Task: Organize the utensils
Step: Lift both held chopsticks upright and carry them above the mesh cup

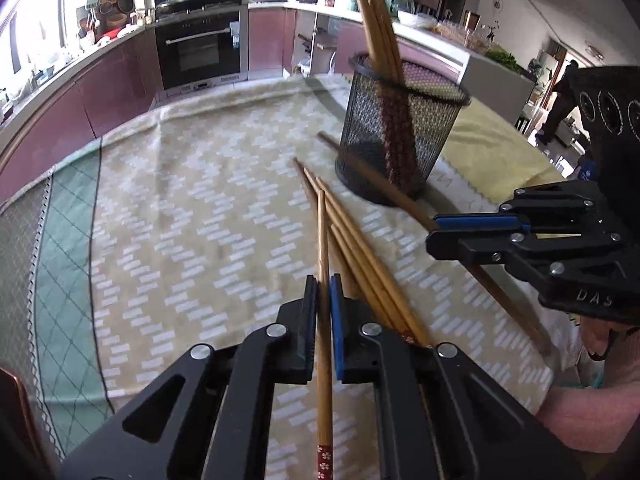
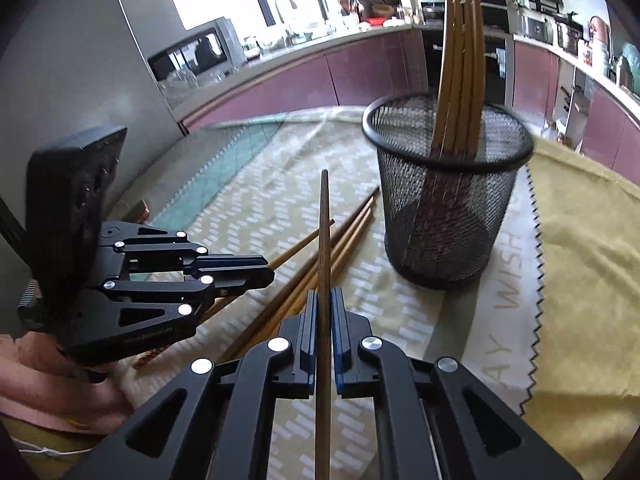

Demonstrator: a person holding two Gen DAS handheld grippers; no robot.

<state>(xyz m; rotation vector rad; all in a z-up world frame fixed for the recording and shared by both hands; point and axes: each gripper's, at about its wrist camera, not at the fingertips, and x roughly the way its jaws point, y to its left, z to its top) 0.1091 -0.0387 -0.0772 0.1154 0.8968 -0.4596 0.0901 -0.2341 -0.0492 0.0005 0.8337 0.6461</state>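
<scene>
My left gripper (image 1: 324,292) is shut on a light wooden chopstick (image 1: 323,264) with a red flowered end, held just above the cloth. My right gripper (image 2: 325,304) is shut on a darker chopstick (image 2: 325,240) that points toward the black mesh holder (image 2: 448,200). The holder stands upright with several chopsticks (image 2: 460,60) in it; it also shows in the left wrist view (image 1: 396,128). Several loose chopsticks (image 1: 360,248) lie on the tablecloth between the grippers and the holder. The right gripper shows in the left wrist view (image 1: 432,230), the left gripper in the right wrist view (image 2: 270,270).
The table is covered by a beige patterned cloth (image 1: 180,220) with a green border, and a yellow cloth (image 2: 580,260) lies to the right of the holder. Kitchen counters, an oven (image 1: 200,44) and cabinets stand beyond the table's far edge.
</scene>
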